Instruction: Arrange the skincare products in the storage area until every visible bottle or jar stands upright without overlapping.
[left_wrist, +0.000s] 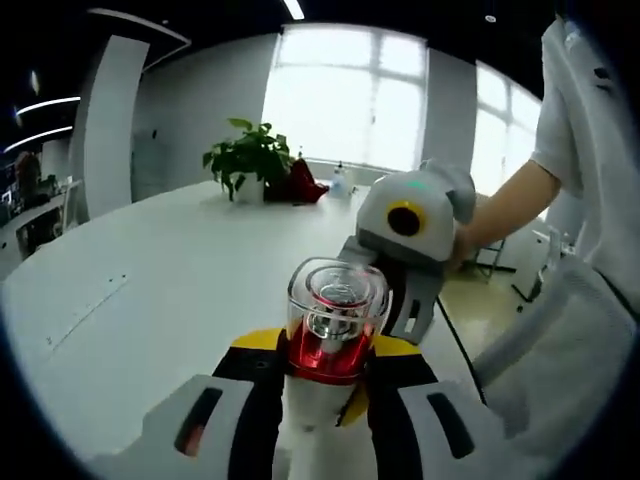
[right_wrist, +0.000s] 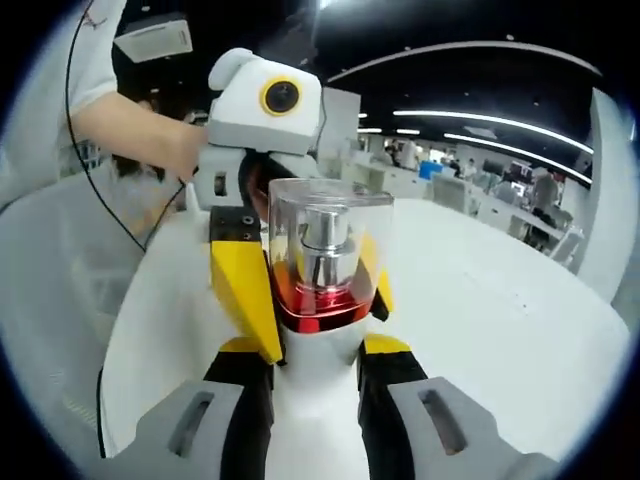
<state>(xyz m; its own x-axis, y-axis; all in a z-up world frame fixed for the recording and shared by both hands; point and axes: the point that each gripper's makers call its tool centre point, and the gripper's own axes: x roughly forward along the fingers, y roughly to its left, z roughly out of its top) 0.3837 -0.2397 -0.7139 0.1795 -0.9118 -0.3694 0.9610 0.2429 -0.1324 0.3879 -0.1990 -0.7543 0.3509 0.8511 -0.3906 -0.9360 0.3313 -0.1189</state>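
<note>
The bottle (left_wrist: 335, 325) has a white body, a red band and a clear square cap over a silver pump, and it stands up between the jaws of both grippers at once, held above the white tabletop (left_wrist: 170, 280). In the left gripper view, the left gripper (left_wrist: 325, 400) clamps the bottle's white lower body between its 2 black-and-yellow jaws, the cap rising above their tips. The right gripper (left_wrist: 405, 250) reaches in from the right of that view, its grey-white housing just behind the bottle, with a person's bare forearm (left_wrist: 505, 210) behind it.

In the right gripper view, the same bottle (right_wrist: 325, 270) sits in the right gripper (right_wrist: 318, 385), whose jaws close narrow on the white body below the red band. The left gripper (right_wrist: 255, 200) comes in from the upper left, its yellow jaw lying against the bottle's side and its white housing above. A person's hand (right_wrist: 185, 150) grips that housing, and a black cable (right_wrist: 100, 200) hangs beside the arm.

The tabletop is wide and pale. At its far edge in the left gripper view stands 1 potted plant (left_wrist: 250, 160), with a dark red object (left_wrist: 305, 185) just beside it, below large bright windows (left_wrist: 350, 90). The right gripper view looks across to an open office with desks (right_wrist: 460, 185) and long ceiling lights (right_wrist: 490, 125).
</note>
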